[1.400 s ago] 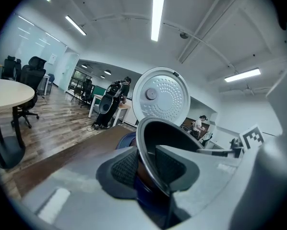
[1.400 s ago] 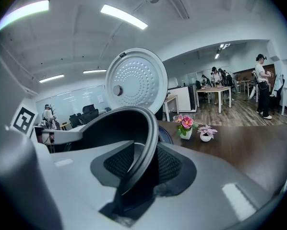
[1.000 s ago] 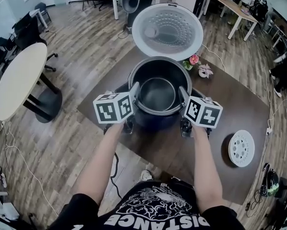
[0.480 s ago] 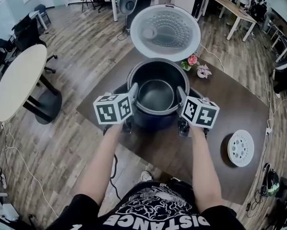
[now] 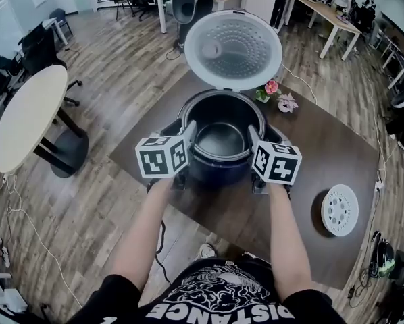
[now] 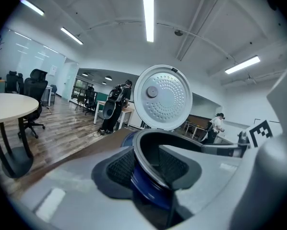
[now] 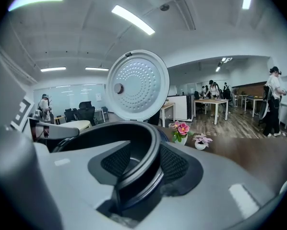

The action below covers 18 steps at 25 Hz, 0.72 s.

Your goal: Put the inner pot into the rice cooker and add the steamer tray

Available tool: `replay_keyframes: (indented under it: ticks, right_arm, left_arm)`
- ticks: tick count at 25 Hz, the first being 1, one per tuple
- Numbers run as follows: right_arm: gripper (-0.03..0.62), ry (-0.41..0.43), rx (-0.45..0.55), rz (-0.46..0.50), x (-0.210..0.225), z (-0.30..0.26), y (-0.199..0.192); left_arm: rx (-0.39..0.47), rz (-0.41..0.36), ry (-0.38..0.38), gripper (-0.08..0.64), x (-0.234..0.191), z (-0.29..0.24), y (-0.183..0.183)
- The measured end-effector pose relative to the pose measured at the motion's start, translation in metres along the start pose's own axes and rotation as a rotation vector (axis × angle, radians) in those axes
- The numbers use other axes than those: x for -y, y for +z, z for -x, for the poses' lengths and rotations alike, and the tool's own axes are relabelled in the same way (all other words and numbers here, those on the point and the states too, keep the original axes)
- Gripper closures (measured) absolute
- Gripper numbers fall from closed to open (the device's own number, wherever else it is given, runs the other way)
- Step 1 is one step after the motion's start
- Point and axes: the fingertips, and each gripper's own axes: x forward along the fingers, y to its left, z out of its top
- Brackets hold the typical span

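The dark metal inner pot (image 5: 221,140) sits down inside the blue rice cooker (image 5: 219,172), whose white lid (image 5: 234,49) stands open behind it. My left gripper (image 5: 188,132) straddles the pot's left rim (image 6: 182,140) and my right gripper (image 5: 253,137) straddles the right rim (image 7: 110,133). Both sets of jaws are opening, the rim still between the mesh pads (image 6: 119,166) (image 7: 174,164), with slack showing. The white perforated steamer tray (image 5: 340,209) lies flat on the table at the right, apart from both grippers.
The cooker stands on a dark brown table (image 5: 350,154). Small potted flowers (image 5: 273,85) stand just right of the lid. A round white table (image 5: 26,113) and office chairs (image 5: 33,42) are off to the left on the wood floor.
The inner pot has sunk lower into the cooker. Both grippers stayed at the rim and their jaws have widened a little.
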Motion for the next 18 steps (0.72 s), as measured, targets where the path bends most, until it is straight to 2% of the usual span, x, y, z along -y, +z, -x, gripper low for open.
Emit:
replay_keyframes:
  ticks: [3,7,12,18]
  right_arm:
    - [0.386,0.016,-0.001,0.002,-0.005,0.002,0.002]
    - [0.382,0.020,-0.011,-0.001,-0.008,0.007,-0.001]
    - [0.382,0.021,0.007,0.023,-0.006,0.023,0.001]
    - [0.379,-0.011,0.035,0.021,0.008,0.048,0.003]
  left_arm:
    - [-0.005,-0.008,0.000,0.407,0.001,0.003,0.001]
    - [-0.018,-0.034,0.001,0.402,0.001,0.007,-0.001]
    - [-0.011,-0.114,0.016,0.402,0.012,0.019,0.005]
    - [0.003,-0.158,-0.027,0.374,0.040,0.021,0.011]
